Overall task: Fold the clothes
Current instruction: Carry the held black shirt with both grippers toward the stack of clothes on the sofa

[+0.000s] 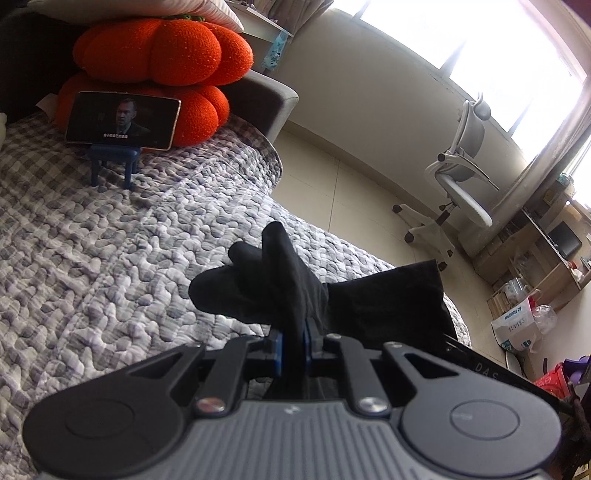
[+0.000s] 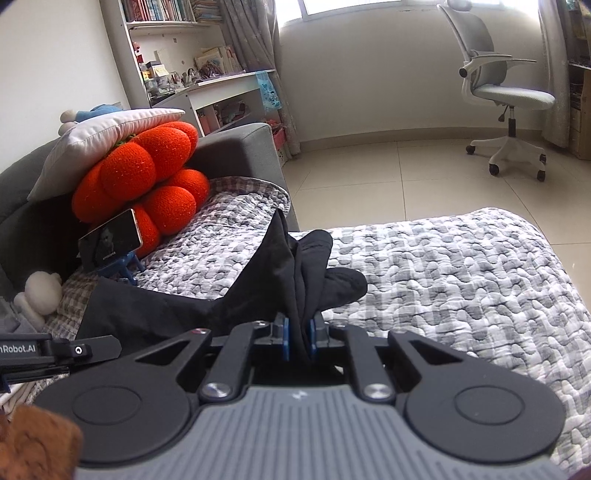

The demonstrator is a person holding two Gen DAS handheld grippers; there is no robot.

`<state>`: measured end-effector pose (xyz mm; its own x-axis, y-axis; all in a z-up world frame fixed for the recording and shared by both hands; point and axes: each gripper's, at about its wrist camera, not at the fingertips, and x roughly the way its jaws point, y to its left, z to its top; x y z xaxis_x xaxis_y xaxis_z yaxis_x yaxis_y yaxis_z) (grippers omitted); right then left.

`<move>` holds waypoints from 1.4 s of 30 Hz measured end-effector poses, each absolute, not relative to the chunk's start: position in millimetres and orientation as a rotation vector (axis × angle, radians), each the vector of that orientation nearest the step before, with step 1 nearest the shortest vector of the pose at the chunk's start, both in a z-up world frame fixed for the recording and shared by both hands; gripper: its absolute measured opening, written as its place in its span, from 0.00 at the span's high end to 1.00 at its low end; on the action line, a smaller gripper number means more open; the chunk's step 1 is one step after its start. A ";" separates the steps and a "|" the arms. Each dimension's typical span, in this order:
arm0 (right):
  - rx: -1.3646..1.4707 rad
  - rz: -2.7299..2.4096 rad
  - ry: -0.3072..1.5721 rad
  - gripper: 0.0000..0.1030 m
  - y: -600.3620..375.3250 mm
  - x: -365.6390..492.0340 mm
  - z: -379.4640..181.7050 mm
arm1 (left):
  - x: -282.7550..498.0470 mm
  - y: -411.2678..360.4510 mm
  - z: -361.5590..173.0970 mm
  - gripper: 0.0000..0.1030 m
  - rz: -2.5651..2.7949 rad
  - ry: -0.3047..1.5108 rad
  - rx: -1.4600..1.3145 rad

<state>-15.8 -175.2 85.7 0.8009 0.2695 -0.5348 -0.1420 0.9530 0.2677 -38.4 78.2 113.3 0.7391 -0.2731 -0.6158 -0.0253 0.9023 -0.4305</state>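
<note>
1. Currently lifted above the grey-and-white quilted bed cover (image 2: 461, 273): black fabric garment (image 2: 258, 280), bunched and stretched between both claws.
2. Pinched in the left gripper (image 1: 294, 338), blue pads narrow on cloth.
3. Pinched likewise in the right gripper (image 2: 300, 338).
4. Propped near the cover's far edge: phone on blue stand (image 1: 123, 120), against orange pumpkin-shaped cushions (image 1: 162, 51).

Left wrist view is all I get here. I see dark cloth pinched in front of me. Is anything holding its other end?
Observer: Yes. The right gripper is shut on the same black garment.
Operator: What's behind those orange cushions?
Observer: A white bookshelf full of books, out of your frame.
Operator: Anything else lying on the bed?
Observer: A small white plush toy sits at the quilt's edge near the phone.
</note>
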 end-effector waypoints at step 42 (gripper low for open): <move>0.053 0.574 0.381 0.88 86.0 -5.4 135.7 | -118.7 261.9 183.1 0.90 0.434 0.332 -0.535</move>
<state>-5.4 86.0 135.7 0.7723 0.5389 -0.3364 -0.5194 0.8405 0.1542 -118.7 261.9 183.1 0.8578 0.3085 -0.4111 -0.4776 0.7740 -0.4157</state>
